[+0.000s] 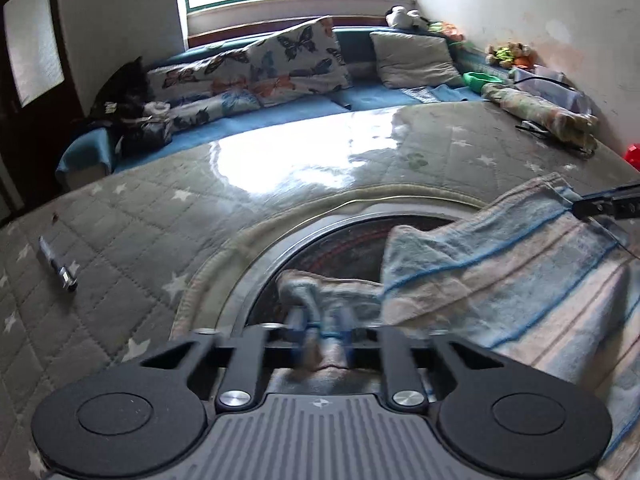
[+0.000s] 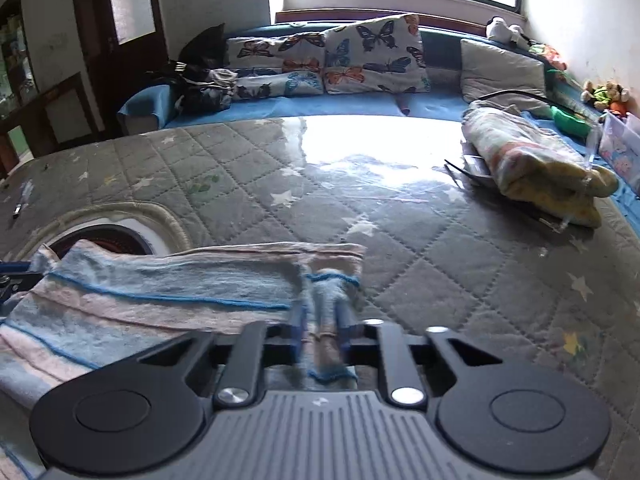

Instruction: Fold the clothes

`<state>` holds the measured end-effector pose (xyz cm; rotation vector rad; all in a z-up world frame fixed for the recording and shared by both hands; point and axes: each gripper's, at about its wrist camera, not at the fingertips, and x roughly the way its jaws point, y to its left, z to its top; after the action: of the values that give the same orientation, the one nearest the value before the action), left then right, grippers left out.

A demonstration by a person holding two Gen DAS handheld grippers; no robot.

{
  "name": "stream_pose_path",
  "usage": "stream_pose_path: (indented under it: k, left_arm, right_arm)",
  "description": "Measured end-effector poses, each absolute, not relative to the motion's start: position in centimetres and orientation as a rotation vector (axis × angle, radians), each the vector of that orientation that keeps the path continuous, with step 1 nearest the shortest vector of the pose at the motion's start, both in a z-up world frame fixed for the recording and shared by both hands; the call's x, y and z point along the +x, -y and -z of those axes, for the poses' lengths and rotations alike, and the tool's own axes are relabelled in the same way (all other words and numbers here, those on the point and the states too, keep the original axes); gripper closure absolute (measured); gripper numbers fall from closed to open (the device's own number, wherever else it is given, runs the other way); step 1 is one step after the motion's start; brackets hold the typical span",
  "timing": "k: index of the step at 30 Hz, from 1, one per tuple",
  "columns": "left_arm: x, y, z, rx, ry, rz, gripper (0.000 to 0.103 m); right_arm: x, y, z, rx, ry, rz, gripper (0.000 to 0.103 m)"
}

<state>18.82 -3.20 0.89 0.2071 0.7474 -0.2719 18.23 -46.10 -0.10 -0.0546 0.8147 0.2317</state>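
A blue, pink and white striped towel (image 1: 500, 272) (image 2: 160, 292) hangs stretched between my two grippers, just above a grey quilted mat (image 2: 420, 248) with white stars. My left gripper (image 1: 322, 312) is shut on a bunched corner of the towel, over a round opening in the mat. My right gripper (image 2: 320, 308) is shut on the towel's other corner, with a blue-edged hem caught between its fingers. In the left wrist view the right gripper's tip (image 1: 600, 204) shows at the far right, pinching the towel's edge. The towel sags a little between the two grips.
A round dark opening with a metal rim (image 1: 320, 236) (image 2: 116, 236) sits in the mat under the towel. A small dark tube (image 1: 60, 266) lies to the left. A rolled blanket (image 2: 532, 168) lies at the right. Butterfly pillows (image 2: 360, 60) line the blue couch behind.
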Motion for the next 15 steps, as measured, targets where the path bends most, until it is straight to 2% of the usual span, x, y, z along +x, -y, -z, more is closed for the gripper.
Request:
stream_pose_path:
  k: [12, 15]
  left_arm:
    - [22.1, -1.3, -4.7, 0.199, -0.560, -0.002, 0.100]
    - [23.7, -2.1, -4.2, 0.182, -0.574, -0.022, 0.099]
  right_arm:
    - [21.4, 44.1, -2.3, -0.083, -0.671, -0.188, 0.098]
    - [23.5, 43.8, -1.3, -0.070, -0.696, -0.179, 0.093]
